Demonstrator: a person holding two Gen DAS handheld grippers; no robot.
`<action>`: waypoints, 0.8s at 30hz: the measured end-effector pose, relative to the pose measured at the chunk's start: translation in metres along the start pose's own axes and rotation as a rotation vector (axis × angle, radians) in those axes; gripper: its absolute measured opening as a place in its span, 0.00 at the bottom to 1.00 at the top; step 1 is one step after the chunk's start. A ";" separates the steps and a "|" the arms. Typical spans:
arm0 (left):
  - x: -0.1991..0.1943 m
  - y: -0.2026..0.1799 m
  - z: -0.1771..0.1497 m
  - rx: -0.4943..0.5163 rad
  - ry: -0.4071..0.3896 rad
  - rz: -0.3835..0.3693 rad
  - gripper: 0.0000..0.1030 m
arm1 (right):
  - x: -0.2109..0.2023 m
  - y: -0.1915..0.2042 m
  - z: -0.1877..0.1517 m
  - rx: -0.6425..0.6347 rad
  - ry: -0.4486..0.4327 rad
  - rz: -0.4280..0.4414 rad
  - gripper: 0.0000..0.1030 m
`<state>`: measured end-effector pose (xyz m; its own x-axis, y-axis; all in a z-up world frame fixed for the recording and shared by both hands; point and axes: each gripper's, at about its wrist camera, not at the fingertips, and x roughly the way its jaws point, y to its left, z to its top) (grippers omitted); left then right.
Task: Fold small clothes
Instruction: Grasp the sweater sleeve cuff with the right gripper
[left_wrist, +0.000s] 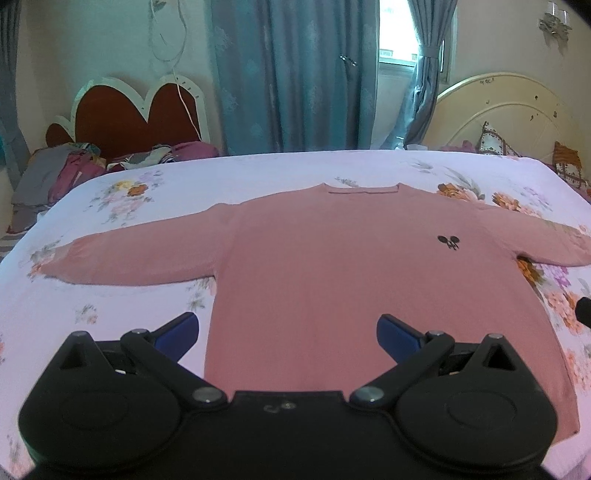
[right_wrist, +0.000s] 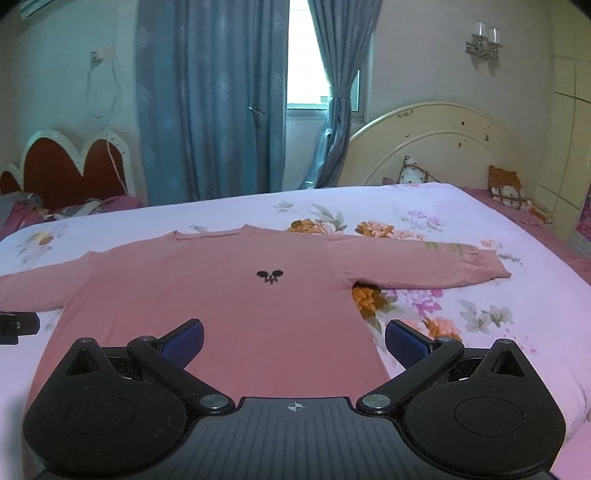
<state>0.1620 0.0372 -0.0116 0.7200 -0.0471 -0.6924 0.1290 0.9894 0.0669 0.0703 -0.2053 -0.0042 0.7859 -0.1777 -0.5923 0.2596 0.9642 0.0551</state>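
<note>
Floral bedsheet (left_wrist: 332, 173) carried a pink sweater (left_wrist: 314, 280) spread flat, sleeves out, as the left gripper (left_wrist: 287, 334) and right gripper (right_wrist: 293, 341) hovered with jaws wide and empty; soft, light knit, likely best pinched at cuffs or hem corners.

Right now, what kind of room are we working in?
Most likely a home bedroom: the pink sweater lies flat on a bed with a floral sheet, a cream headboard behind it, and blue curtains at the window.
</note>
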 end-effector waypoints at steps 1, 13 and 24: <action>0.005 0.002 0.004 -0.002 0.002 -0.006 0.99 | 0.004 0.001 0.003 0.007 0.002 -0.006 1.00; 0.059 0.000 0.032 -0.017 0.027 -0.053 0.99 | 0.053 -0.026 0.028 0.049 0.002 -0.057 1.00; 0.108 -0.050 0.054 -0.016 0.053 -0.022 0.99 | 0.129 -0.110 0.051 0.099 0.017 -0.046 1.00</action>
<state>0.2704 -0.0247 -0.0513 0.6800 -0.0619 -0.7306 0.1333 0.9903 0.0402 0.1717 -0.3444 -0.0457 0.7623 -0.2168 -0.6098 0.3499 0.9307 0.1066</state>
